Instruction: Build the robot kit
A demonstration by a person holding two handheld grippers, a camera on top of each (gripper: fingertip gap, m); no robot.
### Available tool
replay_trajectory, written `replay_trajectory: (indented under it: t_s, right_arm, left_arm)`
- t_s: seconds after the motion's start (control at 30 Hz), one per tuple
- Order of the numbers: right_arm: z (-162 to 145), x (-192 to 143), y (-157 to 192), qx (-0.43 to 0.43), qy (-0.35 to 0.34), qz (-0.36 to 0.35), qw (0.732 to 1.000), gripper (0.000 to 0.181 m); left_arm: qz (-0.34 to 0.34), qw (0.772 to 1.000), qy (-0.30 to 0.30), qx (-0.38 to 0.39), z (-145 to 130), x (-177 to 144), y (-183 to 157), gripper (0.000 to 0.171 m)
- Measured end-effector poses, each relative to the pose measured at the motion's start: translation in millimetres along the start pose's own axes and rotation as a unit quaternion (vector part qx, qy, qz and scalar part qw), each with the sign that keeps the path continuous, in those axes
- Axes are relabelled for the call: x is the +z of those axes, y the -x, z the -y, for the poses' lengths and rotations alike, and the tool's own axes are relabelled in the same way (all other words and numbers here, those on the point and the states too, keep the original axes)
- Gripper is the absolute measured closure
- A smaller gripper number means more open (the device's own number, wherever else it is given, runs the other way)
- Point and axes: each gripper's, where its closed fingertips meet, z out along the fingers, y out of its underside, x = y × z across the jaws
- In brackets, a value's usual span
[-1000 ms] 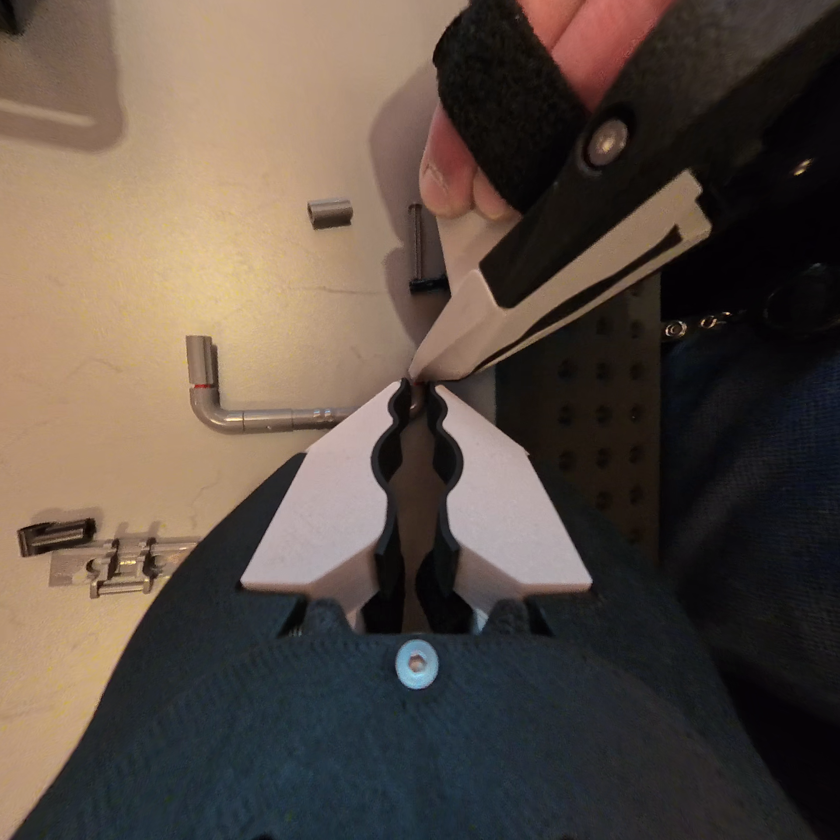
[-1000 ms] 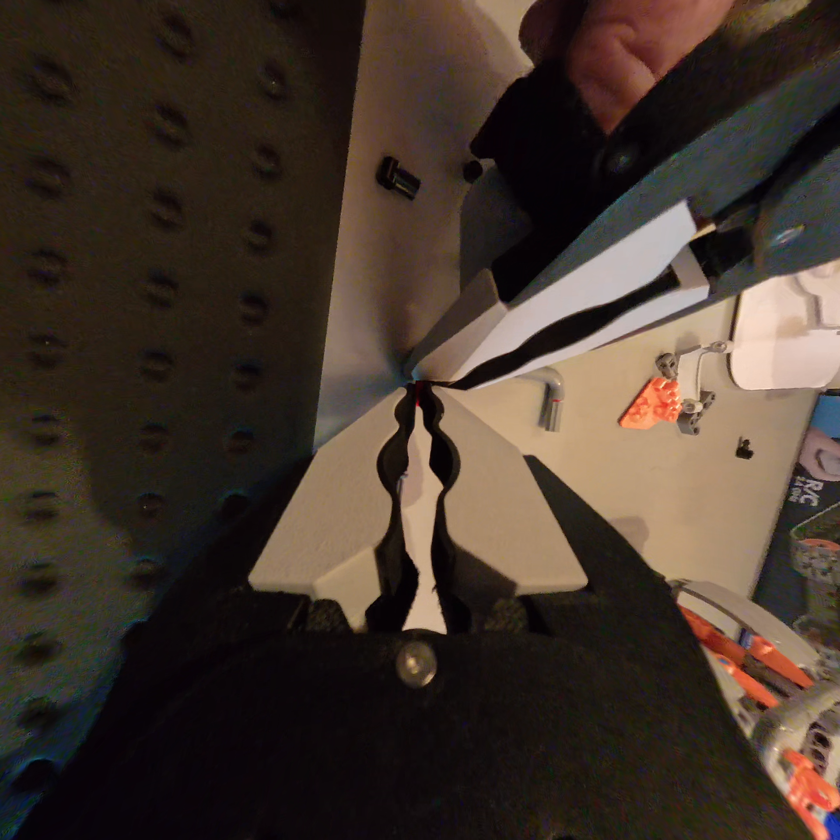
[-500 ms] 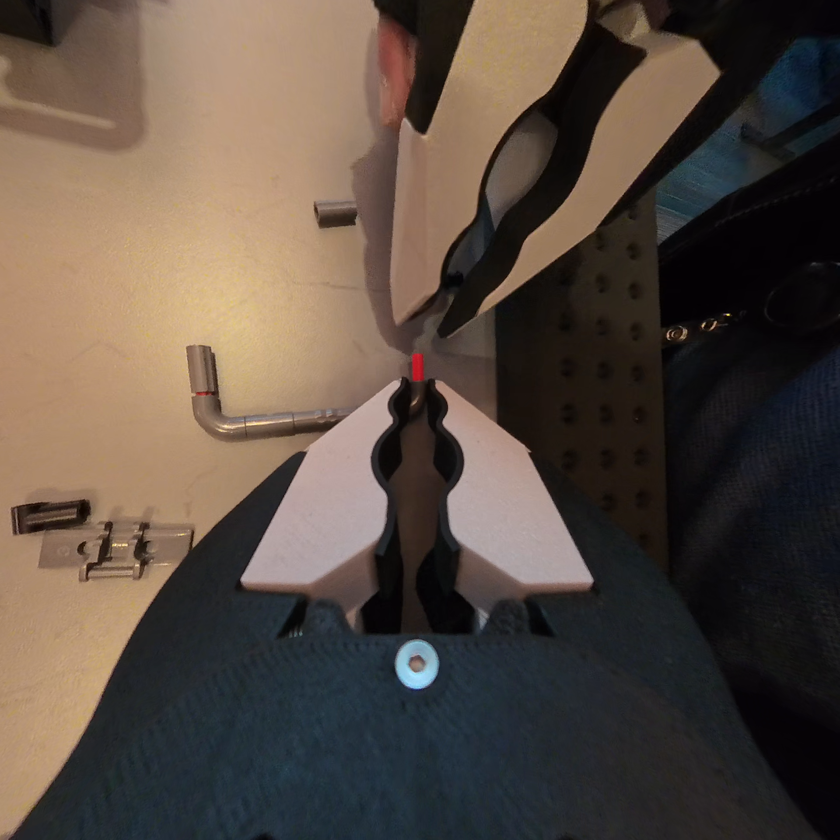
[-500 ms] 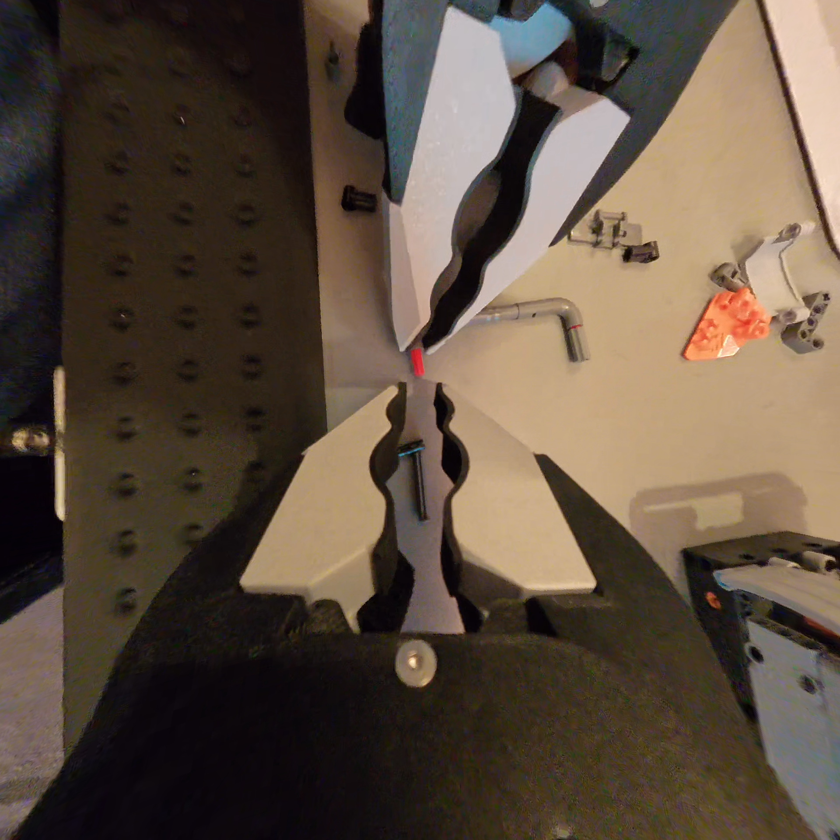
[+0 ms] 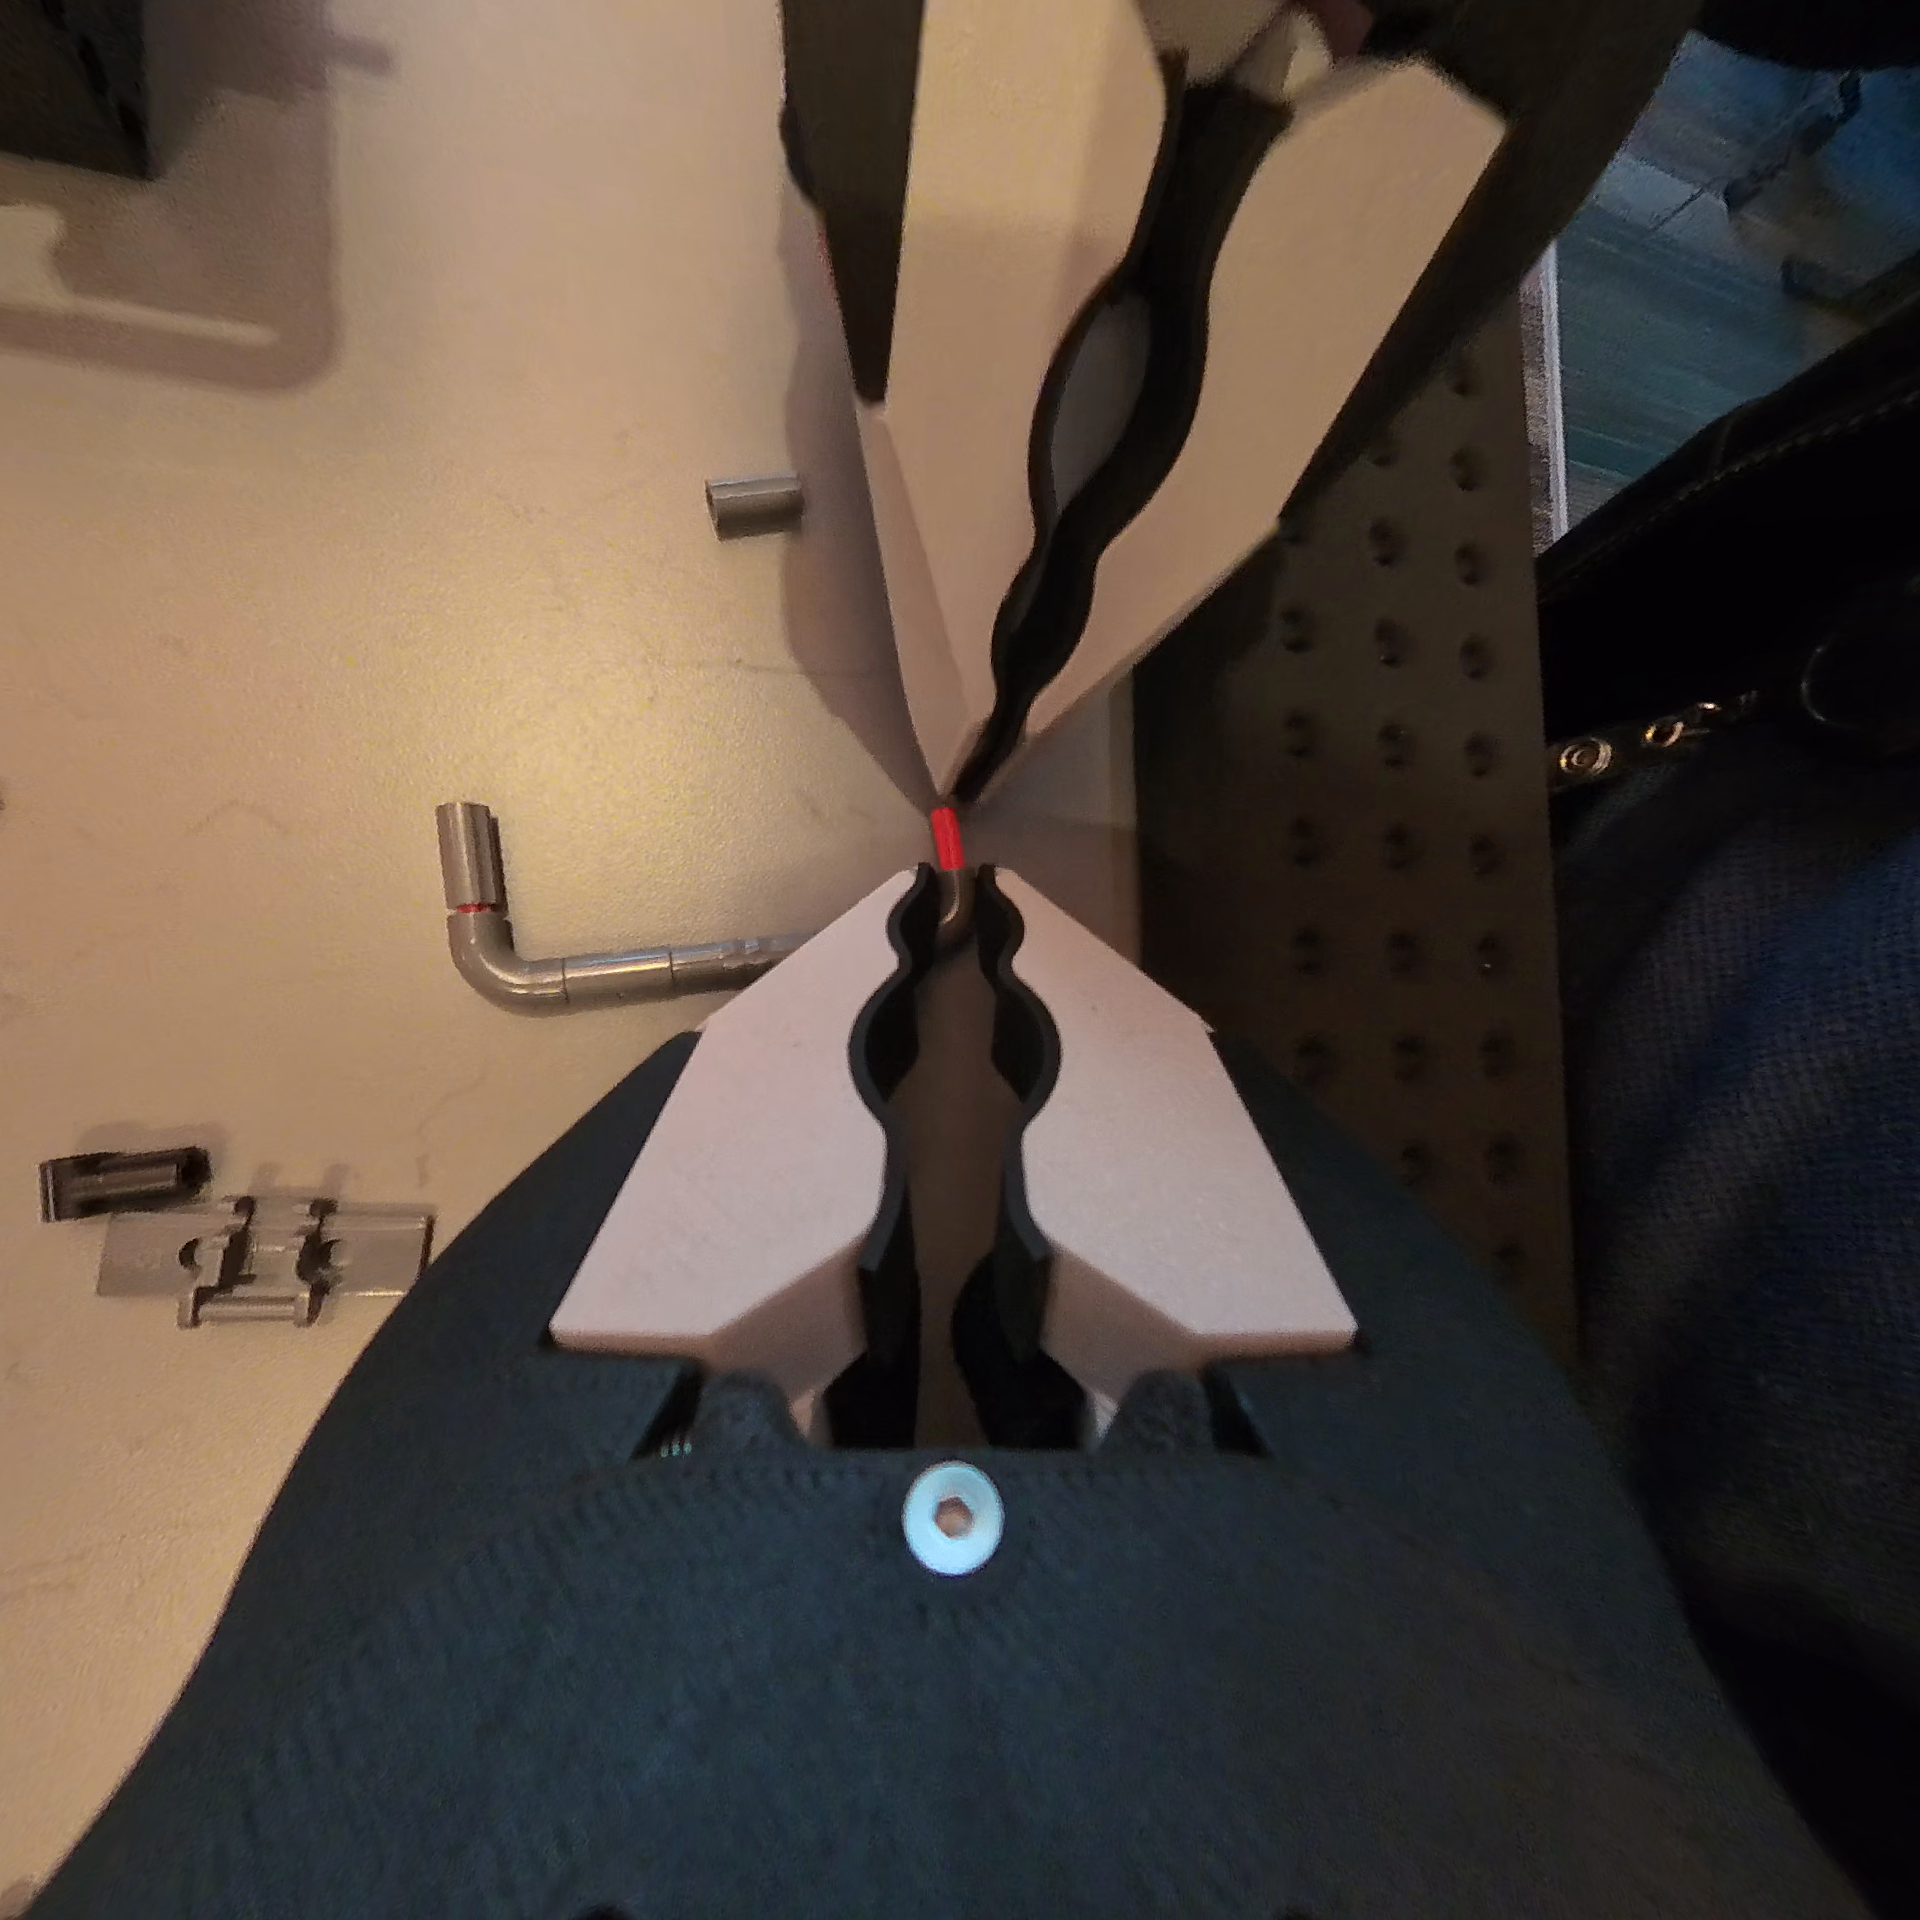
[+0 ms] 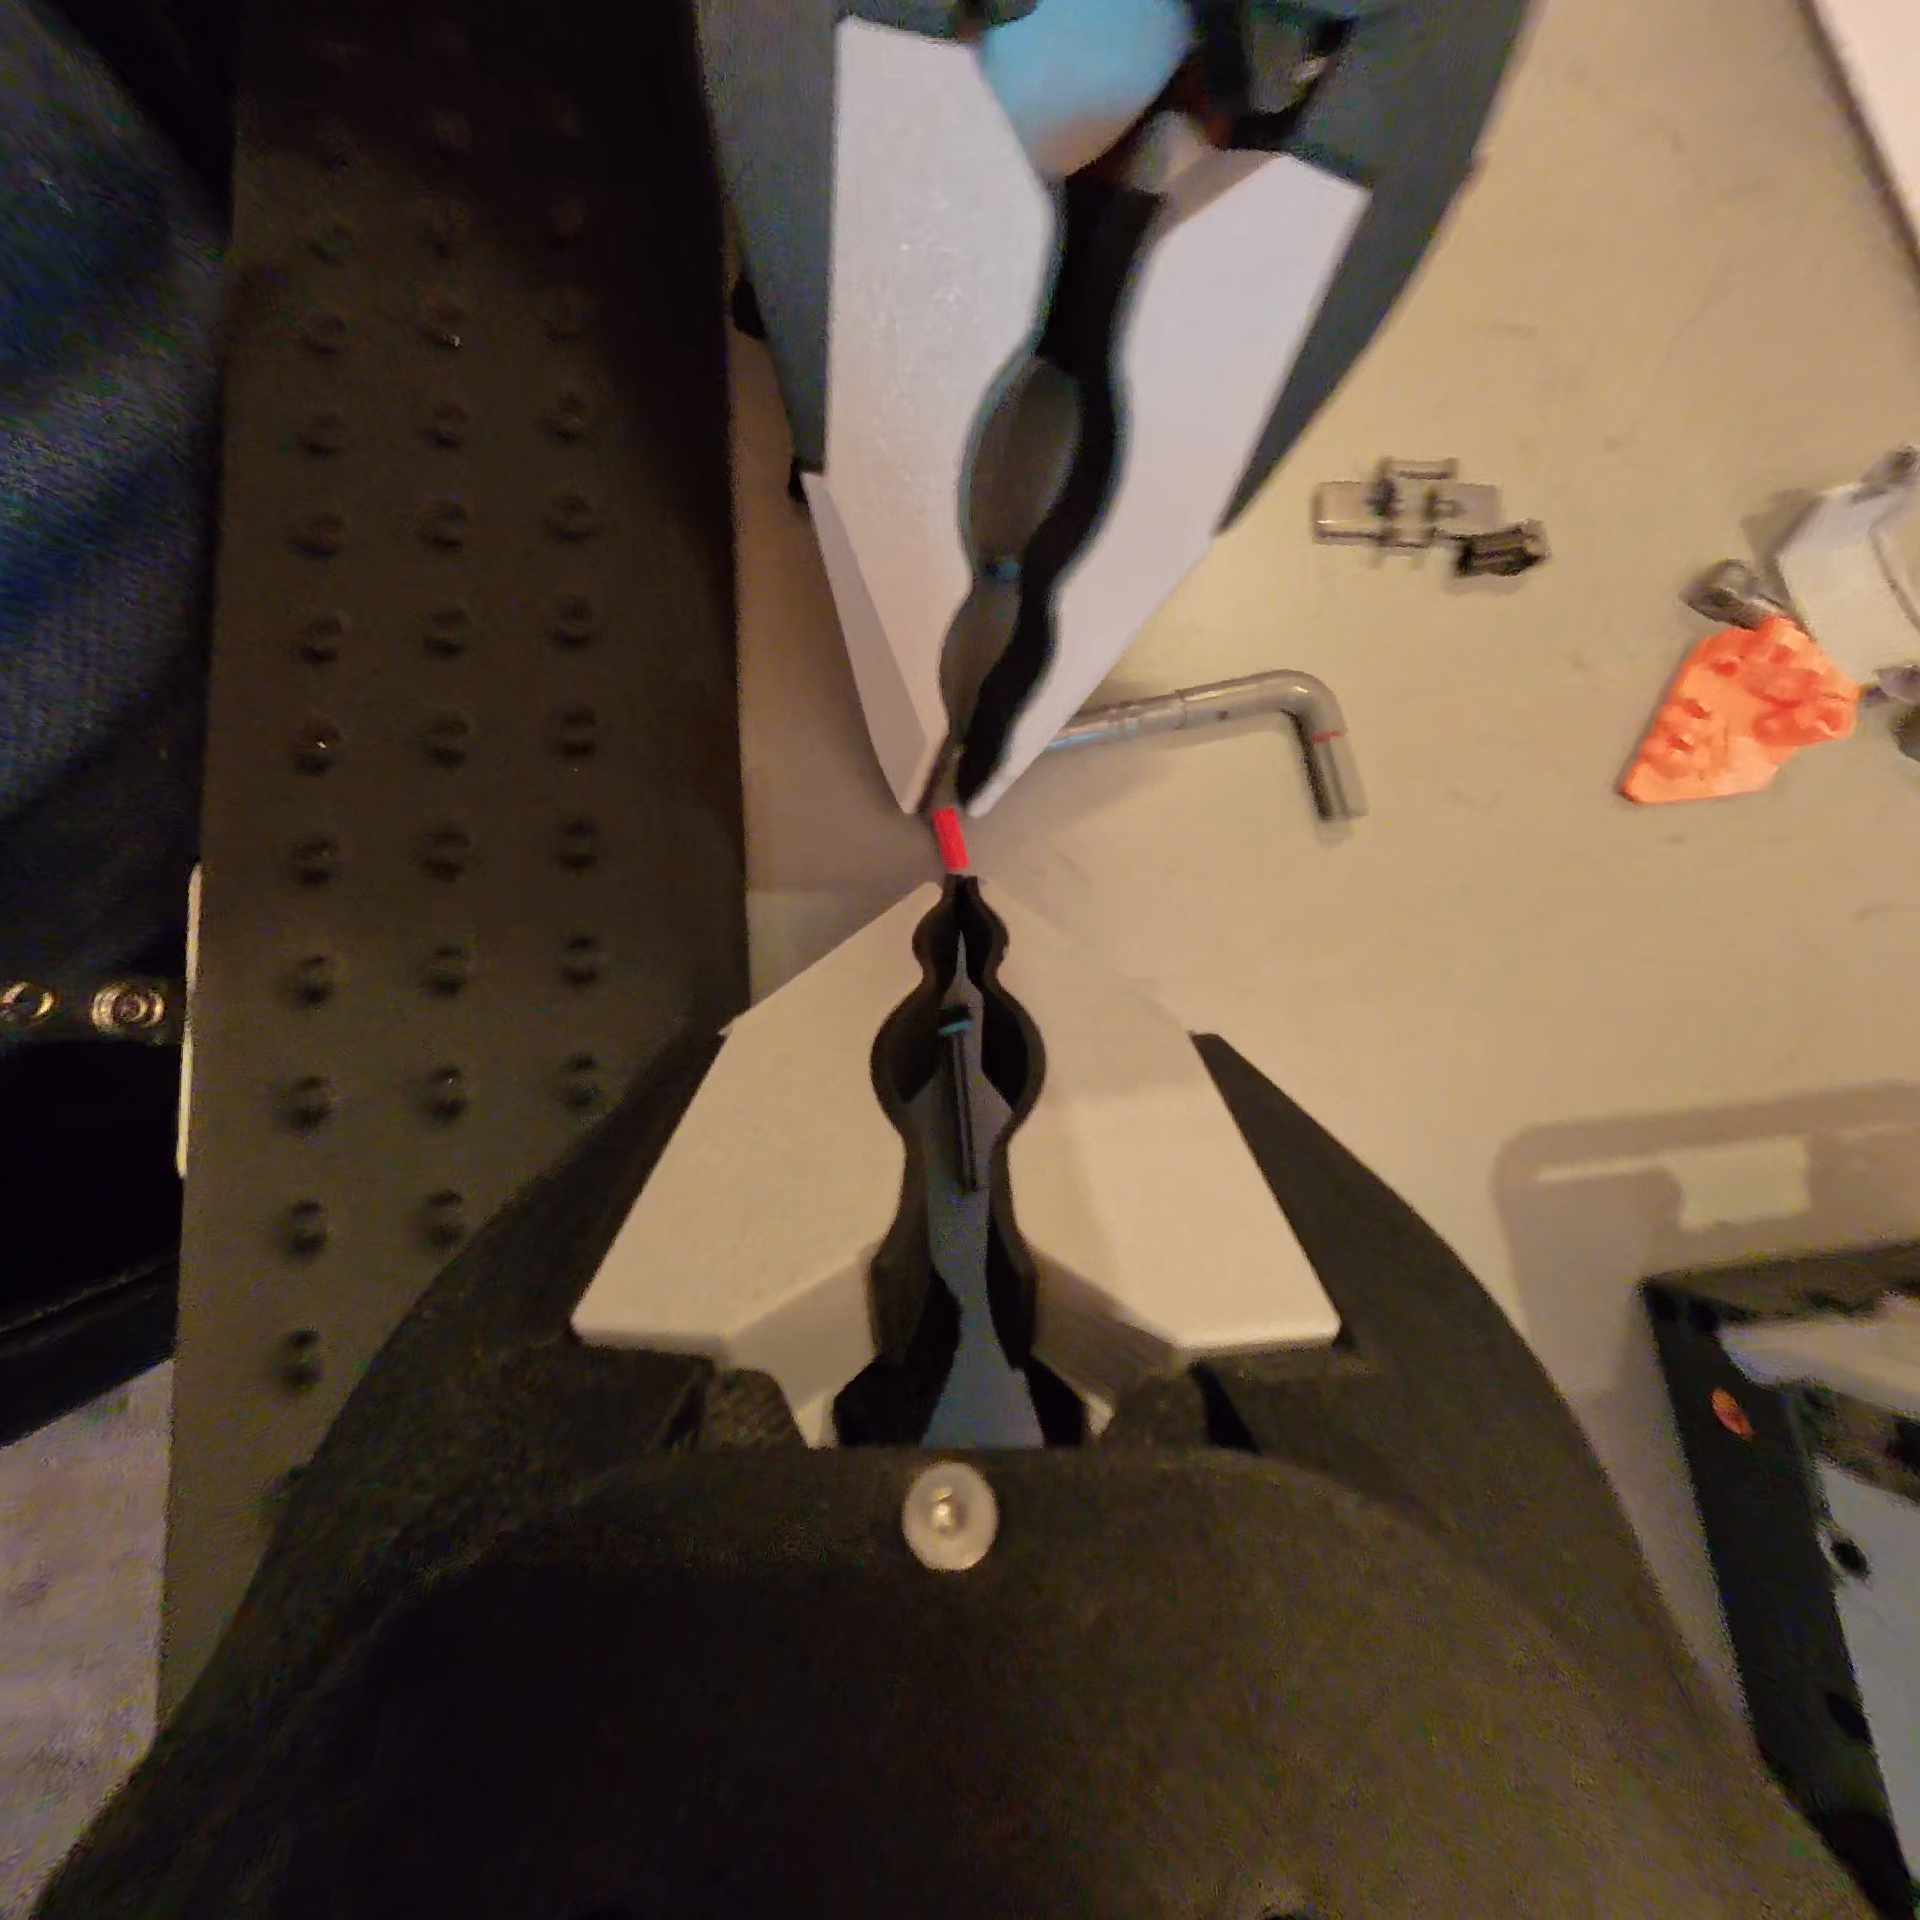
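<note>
Pinching a small grey bent piece (image 5: 954, 914) at its tips, the left gripper (image 5: 952, 883) points tip to tip at the right gripper (image 5: 961, 795); a red pin (image 5: 947, 837) bridges them above the beige table (image 5: 312, 727). In the right wrist view, the right gripper (image 6: 958, 883) is nearly closed at the red pin (image 6: 949, 840), its grasp unclear, with a grey elbow tube (image 6: 1247, 717) lying beyond.

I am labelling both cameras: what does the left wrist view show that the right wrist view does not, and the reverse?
Left wrist view only: a short grey sleeve on the table. Right wrist view only: an orange plate, and a black pin lying beneath the right gripper. Both: the red pin between the two grippers' tips, set in a grey elbow that the left gripper grips, and the grey L-shaped pipe.
</note>
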Motion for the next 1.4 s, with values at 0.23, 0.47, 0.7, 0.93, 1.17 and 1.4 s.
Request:
replay_trajectory:
  t_s: [0.23,0.47,0.7,0.93,1.17,1.4]
  right_arm:
    - [-24,-50,-18,0.079,-0.013,-0.023,0.997,0.171]
    - [-38,-54,-15,0.099,0.019,-0.053,0.994,0.168]
    - [-38,-41,-34,0.129,0.022,-0.081,0.988,0.166]
    - [-41,-26,-34,0.128,0.036,-0.073,0.988,0.175]
    - [-32,-19,-25,0.088,0.034,-0.039,0.995,0.177]
    - [-17,-4,-7,0.008,0.038,0.027,0.999,0.177]
  left_arm:
    - [0.024,0.999,0.014,0.029,-5,-6,5,0.162]
    - [0.053,0.998,-0.004,0.020,-5,-22,3,0.147]
    - [0.092,0.995,-0.030,-0.017,-16,-51,4,0.150]
    - [0.139,0.988,-0.030,-0.068,-44,-96,5,0.153]
    - [0.132,0.987,-0.039,-0.077,-47,-87,-6,0.154]
    - [0.128,0.991,-0.034,-0.005,-15,-41,-7,0.153]
